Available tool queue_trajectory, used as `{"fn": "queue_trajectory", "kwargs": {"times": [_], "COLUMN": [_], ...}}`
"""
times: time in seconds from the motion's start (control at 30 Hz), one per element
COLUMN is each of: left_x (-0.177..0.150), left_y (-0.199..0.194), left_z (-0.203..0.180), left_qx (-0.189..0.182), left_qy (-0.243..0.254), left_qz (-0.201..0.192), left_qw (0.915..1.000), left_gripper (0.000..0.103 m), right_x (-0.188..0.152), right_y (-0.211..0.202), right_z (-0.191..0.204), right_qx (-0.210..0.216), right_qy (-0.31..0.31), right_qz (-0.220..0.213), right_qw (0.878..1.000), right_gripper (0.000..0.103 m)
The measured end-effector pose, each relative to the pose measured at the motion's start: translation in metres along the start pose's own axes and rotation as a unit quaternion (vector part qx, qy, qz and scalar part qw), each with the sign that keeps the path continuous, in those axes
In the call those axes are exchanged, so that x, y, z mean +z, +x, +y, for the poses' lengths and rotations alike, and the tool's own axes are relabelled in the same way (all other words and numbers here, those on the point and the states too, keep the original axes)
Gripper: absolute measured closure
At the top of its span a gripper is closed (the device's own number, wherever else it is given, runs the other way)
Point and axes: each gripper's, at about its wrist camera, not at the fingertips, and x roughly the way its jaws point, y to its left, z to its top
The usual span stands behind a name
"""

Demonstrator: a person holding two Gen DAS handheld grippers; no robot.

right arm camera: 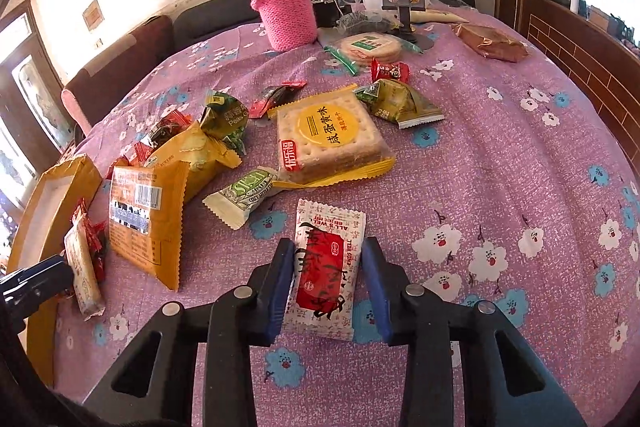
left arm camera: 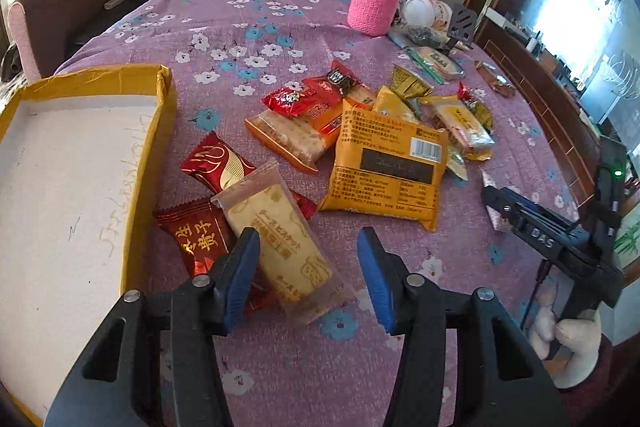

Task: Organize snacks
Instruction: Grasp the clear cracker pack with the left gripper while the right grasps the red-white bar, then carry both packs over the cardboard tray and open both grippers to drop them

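From my right hand-held gripper (right arm camera: 326, 281), the white snack packet with the red label (right arm camera: 326, 267) lies straight ahead between the blue pads. Its long axis runs along the fingers, and both pads appear to touch its sides, so I read this as a pinch, with the packet still low over the purple flowered cloth of the table (right arm camera: 500, 155).

My left hand-held gripper (left arm camera: 308, 267) stands spread. Its left pad is over the pale, clear-wrapped biscuit bar (left arm camera: 280, 239), while the right pad is well clear of it. The bar lies at a slant, its far end toward the shallow yellow-rimmed cardboard box (left arm camera: 158, 131), which sits just left of it. The dark red candy packet (left arm camera: 192, 239) is tucked between bar and box wall.

The box is on the left arm's side, so the left is nearer to it. I judge the right must carry its packet across the big orange bag (right arm camera: 146, 215) and the left gripper to reach it. To the right of the white packet the cloth is open. The box floor looks bare.
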Motion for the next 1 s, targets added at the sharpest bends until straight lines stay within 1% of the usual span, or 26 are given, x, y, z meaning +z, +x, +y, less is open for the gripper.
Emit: {"fn": "queue_trajectory", "kwargs": {"times": [0.07, 0.1, 0.13, 0.2, 0.27, 0.33, 0.37, 0.4, 0.43, 0.47, 0.5, 0.57, 0.6, 0.7, 0.73, 0.77, 0.8, 1.0], "left_x": [0.003, 0.005, 0.005, 0.004, 0.003, 0.003, 0.002, 0.000, -0.001, -0.003, -0.002, -0.003, -0.003, -0.004, -0.005, -0.007, -0.008, -0.023], "left_y": [0.008, 0.011, 0.015, 0.018, 0.017, 0.021, 0.024, 0.027, 0.027, 0.026, 0.024, 0.018, 0.013, -0.006, -0.014, -0.023, -0.033, -0.086], "left_z": [-0.001, -0.001, 0.000, -0.003, -0.005, -0.009, -0.013, -0.018, -0.021, -0.022, -0.022, -0.019, -0.016, -0.007, -0.003, 0.000, 0.003, 0.038], "left_qx": [0.028, 0.036, 0.042, 0.053, 0.056, 0.066, 0.074, 0.084, 0.082, 0.078, 0.080, 0.071, 0.067, 0.043, 0.033, 0.026, 0.019, 0.001], "left_qy": [0.008, 0.009, 0.010, 0.020, 0.023, 0.032, 0.045, 0.059, 0.066, 0.064, 0.061, 0.047, 0.040, 0.012, 0.001, -0.007, -0.014, -0.063], "left_qz": [0.004, 0.007, 0.014, 0.020, 0.017, 0.020, 0.024, 0.027, 0.025, 0.021, 0.018, 0.008, 0.002, -0.018, -0.024, -0.032, -0.040, -0.084], "left_qw": [0.9996, 0.9993, 0.9990, 0.9982, 0.9980, 0.9971, 0.9959, 0.9943, 0.9941, 0.9946, 0.9948, 0.9963, 0.9970, 0.9989, 0.9992, 0.9991, 0.9989, 0.9945], "left_gripper": [0.053, 0.052, 0.050, 0.049, 0.043, 0.043, 0.045, 0.051, 0.065, 0.070, 0.071, 0.072, 0.072, 0.072, 0.072, 0.072, 0.072, 0.072], "right_x": [0.000, 0.000, 0.000, 0.000, 0.000, 0.000, 0.000, 0.000, 0.000, 0.000, 0.000, -0.001, 0.000, -0.001, -0.001, -0.001, -0.001, -0.002], "right_y": [0.000, 0.000, 0.000, 0.001, 0.000, 0.001, 0.000, 0.000, 0.000, 0.000, -0.001, -0.001, -0.001, -0.003, -0.003, -0.005, -0.007, -0.008], "right_z": [0.000, 0.000, 0.000, -0.001, -0.002, -0.002, -0.002, -0.003, -0.003, -0.003, -0.004, -0.006, -0.007, -0.008, -0.008, -0.007, -0.007, -0.009], "right_qx": [0.003, 0.004, 0.004, 0.005, 0.007, 0.009, 0.010, 0.011, 0.012, 0.012, 0.013, 0.017, 0.021, 0.033, 0.036, 0.039, 0.041, 0.049], "right_qy": [0.000, 0.000, 0.001, 0.003, 0.005, 0.008, 0.008, 0.009, 0.011, 0.012, 0.013, 0.019, 0.022, 0.026, 0.025, 0.024, 0.022, 0.030], "right_qz": [0.000, 0.001, 0.001, 0.002, 0.003, 0.004, 0.004, 0.004, 0.004, 0.004, 0.003, 0.003, 0.003, 0.002, 0.000, -0.003, -0.009, -0.012], "right_qw": [1.000, 1.000, 1.000, 1.000, 1.000, 1.000, 1.000, 1.000, 1.000, 1.000, 1.000, 1.000, 1.000, 0.999, 0.999, 0.999, 0.999, 0.998], "right_gripper": [0.066, 0.066, 0.066, 0.066, 0.066, 0.066, 0.066, 0.066, 0.067, 0.067, 0.068, 0.069, 0.071, 0.074, 0.079, 0.080, 0.083, 0.084]}}
